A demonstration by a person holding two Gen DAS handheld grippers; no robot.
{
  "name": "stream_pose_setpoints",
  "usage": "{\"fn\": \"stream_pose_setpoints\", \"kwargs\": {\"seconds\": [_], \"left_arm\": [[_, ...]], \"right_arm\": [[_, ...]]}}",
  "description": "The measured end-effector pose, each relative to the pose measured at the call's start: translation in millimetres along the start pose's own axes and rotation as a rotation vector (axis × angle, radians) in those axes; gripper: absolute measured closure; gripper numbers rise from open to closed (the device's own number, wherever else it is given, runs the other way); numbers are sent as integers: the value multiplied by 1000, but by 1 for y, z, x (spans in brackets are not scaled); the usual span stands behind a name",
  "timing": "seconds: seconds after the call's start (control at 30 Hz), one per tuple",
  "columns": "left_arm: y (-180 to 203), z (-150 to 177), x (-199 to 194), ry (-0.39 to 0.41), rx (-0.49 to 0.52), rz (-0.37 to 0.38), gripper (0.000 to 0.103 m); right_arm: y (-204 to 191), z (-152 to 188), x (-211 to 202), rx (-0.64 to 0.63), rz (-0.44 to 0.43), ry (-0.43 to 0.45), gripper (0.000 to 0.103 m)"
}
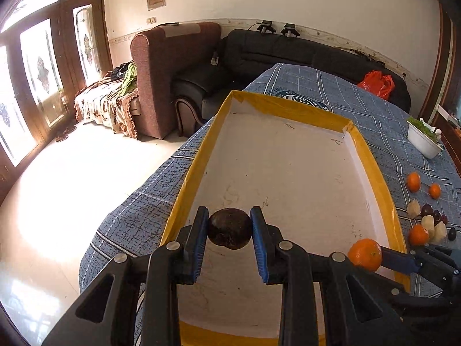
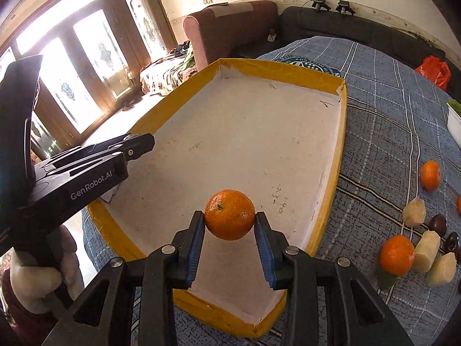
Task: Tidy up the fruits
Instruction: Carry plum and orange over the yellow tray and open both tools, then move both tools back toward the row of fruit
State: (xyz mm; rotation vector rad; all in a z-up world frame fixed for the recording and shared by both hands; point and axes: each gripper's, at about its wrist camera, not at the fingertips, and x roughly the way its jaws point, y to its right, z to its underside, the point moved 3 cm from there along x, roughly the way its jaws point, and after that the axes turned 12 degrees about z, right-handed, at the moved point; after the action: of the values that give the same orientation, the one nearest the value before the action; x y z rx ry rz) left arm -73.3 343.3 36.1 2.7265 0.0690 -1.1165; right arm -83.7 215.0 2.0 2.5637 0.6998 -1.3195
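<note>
- A dark round fruit [image 1: 229,228] is clamped in the left tongs [image 1: 229,227] above the yellow-rimmed tray [image 1: 291,106];
- an orange [image 2: 229,214] is clamped in the right tongs [image 2: 229,225] above the same tray.

Both tools, left [image 1: 229,227] and right [image 2: 229,222], angle downward, each clamped on something.

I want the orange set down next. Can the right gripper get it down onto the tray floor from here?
Probably yes: the right gripper holds the orange above the bare tray floor; the left gripper sits off to one side.
</note>
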Motion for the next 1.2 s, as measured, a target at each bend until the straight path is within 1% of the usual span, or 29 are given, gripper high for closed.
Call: {"fn": "stream_pose_setpoints", "kwargs": {"seconds": [0.17, 0.23, 0.33, 0.37, 0.43, 0.5, 0.7, 0.87, 0.9, 1.0, 1.1, 1.2], "left_arm": [[-2, 3, 1, -9, -4, -12, 74], [-2, 5, 0, -7, -4, -14, 70], [-1, 6, -7, 11, 8, -36, 55], [0, 6, -10, 18, 11, -38, 53], [1, 6, -15, 26, 13, -45, 45], [2, 7, -20, 33, 20, -61, 43], [11, 12, -38, 55, 46, -89, 35], [26, 18, -56, 70, 70, -93, 30], [29, 18, -58, 71, 74, -91, 29], [40, 21, -65, 77, 89, -83, 27], [53, 23, -69, 76, 104, -59, 25], [68, 26, -75, 77, 124, -16, 21]], "right_arm": [[-9, 2, 5, -18, 12, -8, 63], [-11, 2, 6, -30, 26, 0, 63], [-12, 1, 3, -28, 23, 1, 63], [-13, 1, 2, -30, 27, 8, 62], [-14, 1, -4, -37, 38, 21, 58], [-13, 2, -11, -33, 37, 32, 50], [-4, 6, -31, -6, 36, 63, 43], [18, 17, -46, 51, 35, 82, 38], [23, 20, -50, 61, 35, 89, 36], [44, 33, -62, 109, 50, 100, 35], [68, 47, -78, 171, 60, 113, 35], [100, 63, -94, 227, 96, 131, 34]]}}
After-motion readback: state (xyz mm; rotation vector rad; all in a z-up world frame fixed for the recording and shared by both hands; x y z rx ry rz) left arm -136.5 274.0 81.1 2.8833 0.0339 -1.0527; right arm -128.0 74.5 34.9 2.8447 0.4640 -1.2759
